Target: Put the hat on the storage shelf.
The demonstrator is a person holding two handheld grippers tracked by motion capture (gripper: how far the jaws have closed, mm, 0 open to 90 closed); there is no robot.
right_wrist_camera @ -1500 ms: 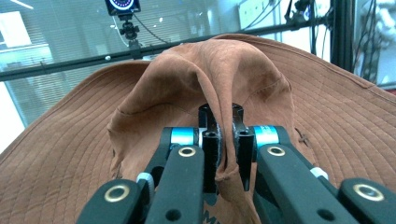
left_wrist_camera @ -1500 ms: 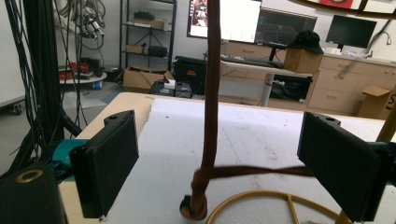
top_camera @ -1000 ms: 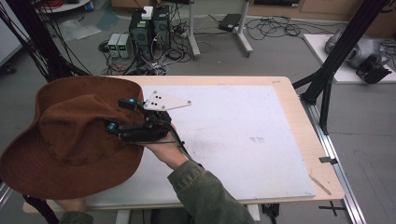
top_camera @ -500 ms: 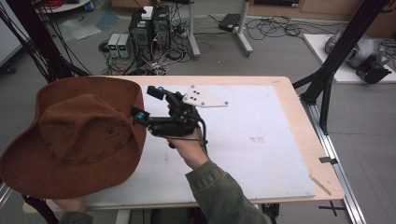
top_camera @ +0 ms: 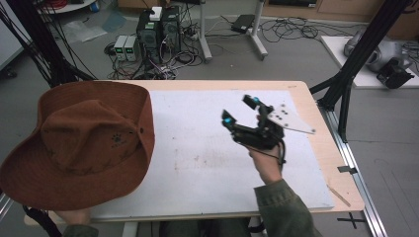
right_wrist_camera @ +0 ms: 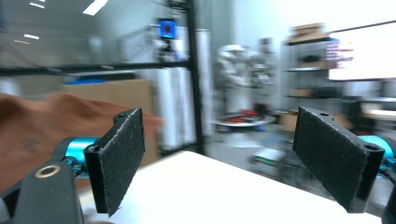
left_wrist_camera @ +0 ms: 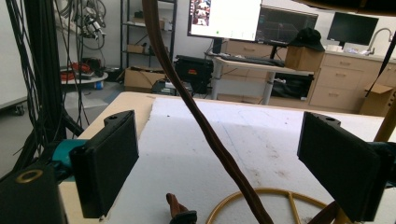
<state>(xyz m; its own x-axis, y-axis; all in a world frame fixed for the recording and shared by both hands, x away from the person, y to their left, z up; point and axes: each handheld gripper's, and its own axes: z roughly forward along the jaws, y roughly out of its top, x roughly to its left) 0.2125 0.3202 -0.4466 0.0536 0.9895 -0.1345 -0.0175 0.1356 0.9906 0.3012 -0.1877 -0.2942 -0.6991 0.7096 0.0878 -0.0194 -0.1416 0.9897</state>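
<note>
On the left edge of the desk (top_camera: pixel 306 148) sits the brown hat (top_camera: pixel 79 143), its brim hanging past the corner toward us. Our right claw (top_camera: pixel 240 109) is over the white mat, well apart from the hat, and its jaws have just been opening; they now stand wide with nothing between them. Our left claw (left_wrist_camera: pixel 219 163) looks along the desk from under the brim, jaws wide too, with the hat's cord (left_wrist_camera: pixel 201 121) dangling between them but untouched by either pad. We judge the hat has just been set down and let go. To finish well, we should draw the left claw out low and straight so it does not snag the cord or drag the brim, and keep the right one off the hat. If the hat tips off the edge, we nudge it inward by the crown.
</note>
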